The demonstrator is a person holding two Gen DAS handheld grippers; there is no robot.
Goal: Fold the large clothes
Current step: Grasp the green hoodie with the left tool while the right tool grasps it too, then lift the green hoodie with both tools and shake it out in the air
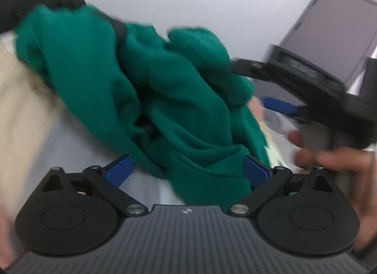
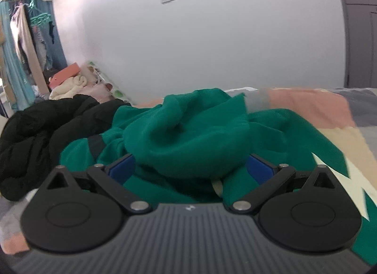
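A crumpled green sweatshirt (image 1: 169, 90) lies bunched on the bed, with a dark band across one fold. My left gripper (image 1: 187, 168) stands wide over its near hem; cloth lies between the blue pads (image 1: 119, 170) without being pinched. At the right of the left wrist view a hand holds my right gripper (image 1: 249, 83), its jaws spread around the garment's far lump. In the right wrist view the green sweatshirt (image 2: 188, 137) bulges up between the right gripper (image 2: 190, 168) and its wide-apart blue pads (image 2: 259, 169).
A black padded jacket (image 2: 40, 137) is piled to the left of the green garment. The bedspread (image 2: 313, 106) has peach, grey and cream patches. Folded clothes and a pink thing (image 2: 68, 73) sit by the white wall. A dark cabinet (image 1: 329, 26) stands at the right.
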